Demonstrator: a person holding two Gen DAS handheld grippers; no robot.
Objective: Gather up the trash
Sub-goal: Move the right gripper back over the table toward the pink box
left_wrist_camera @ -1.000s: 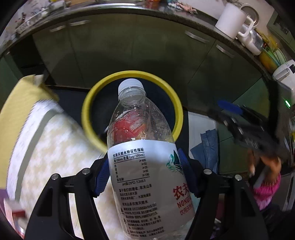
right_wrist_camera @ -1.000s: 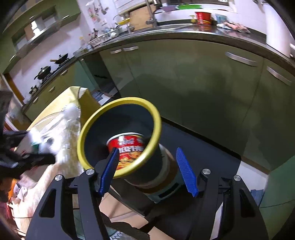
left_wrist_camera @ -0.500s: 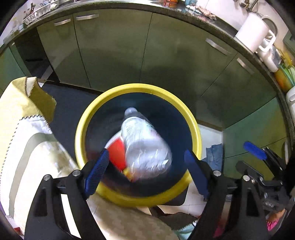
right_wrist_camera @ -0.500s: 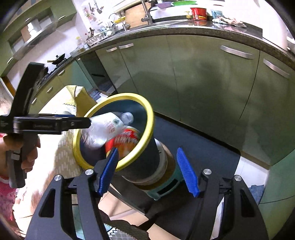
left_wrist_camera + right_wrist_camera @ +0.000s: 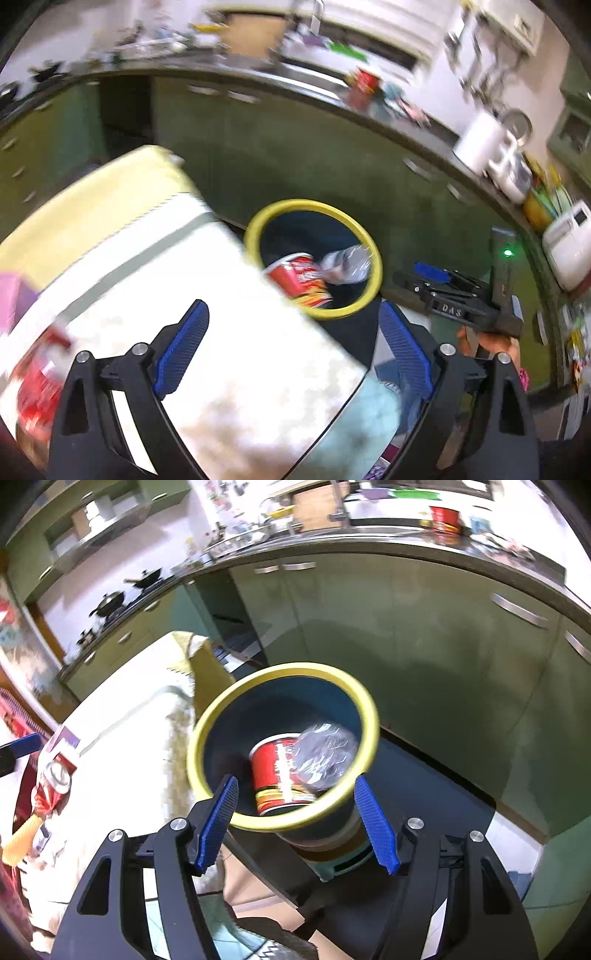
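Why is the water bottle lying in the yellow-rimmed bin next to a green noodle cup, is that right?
Almost. The water bottle does lie in the yellow-rimmed bin, but the noodle cup beside it is red, not green. The right wrist view shows this most clearly, and the left wrist view agrees.

Bottle [image 5: 345, 264] and cup [image 5: 301, 278] inside bin [image 5: 255, 227]

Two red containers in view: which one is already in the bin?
The red instant-noodle cup, inside the yellow-rimmed bin beside the clear plastic bottle. The red drink can lies on the table.
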